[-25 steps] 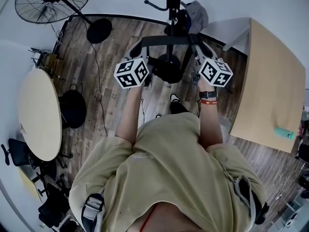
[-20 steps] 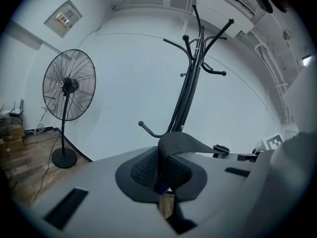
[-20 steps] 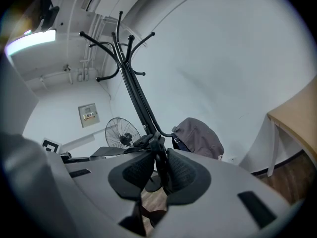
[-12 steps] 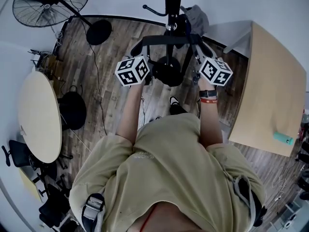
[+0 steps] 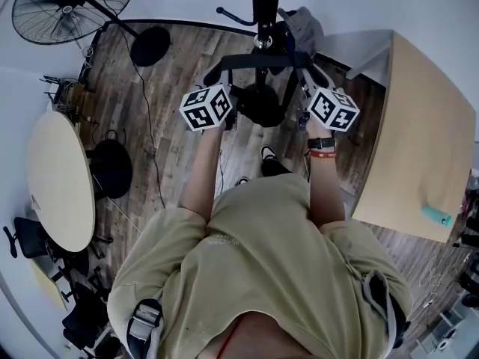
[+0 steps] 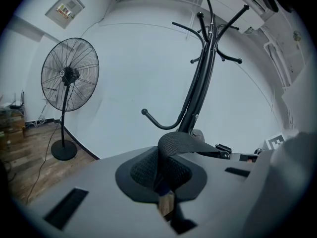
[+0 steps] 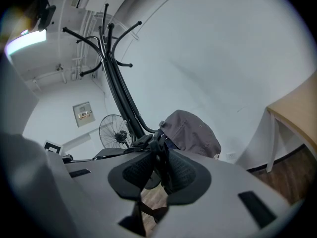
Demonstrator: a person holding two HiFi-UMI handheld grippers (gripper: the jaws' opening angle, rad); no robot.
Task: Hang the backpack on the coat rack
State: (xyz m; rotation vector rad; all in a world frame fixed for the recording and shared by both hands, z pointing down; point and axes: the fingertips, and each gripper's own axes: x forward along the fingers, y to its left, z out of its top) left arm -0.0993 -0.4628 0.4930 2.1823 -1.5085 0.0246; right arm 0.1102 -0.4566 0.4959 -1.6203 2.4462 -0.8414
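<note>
Left gripper [image 6: 166,171] and right gripper [image 7: 161,170] edged toward coat rack [image 6: 200,83], each clamped on a backpack strap [image 6: 181,142]; rack dead ahead, midway between them.

Black coat rack [image 6: 200,90], grey backpack [image 7: 190,130], brown wood floor [image 5: 172,103]

We count one coat rack [image 6: 200,83], one grey backpack [image 7: 190,133] and one black strap [image 5: 243,60]. Grippers: we log two, the left gripper [image 6: 161,175] and the right gripper [image 7: 158,170]. Standing fan [image 5: 71,2]: one. Tables: two, a round table [image 5: 60,178] and a rectangular desk [image 5: 426,126]. One teal item [image 5: 436,215] near the desk's right edge. Wall panel [image 7: 83,113]: one.
</note>
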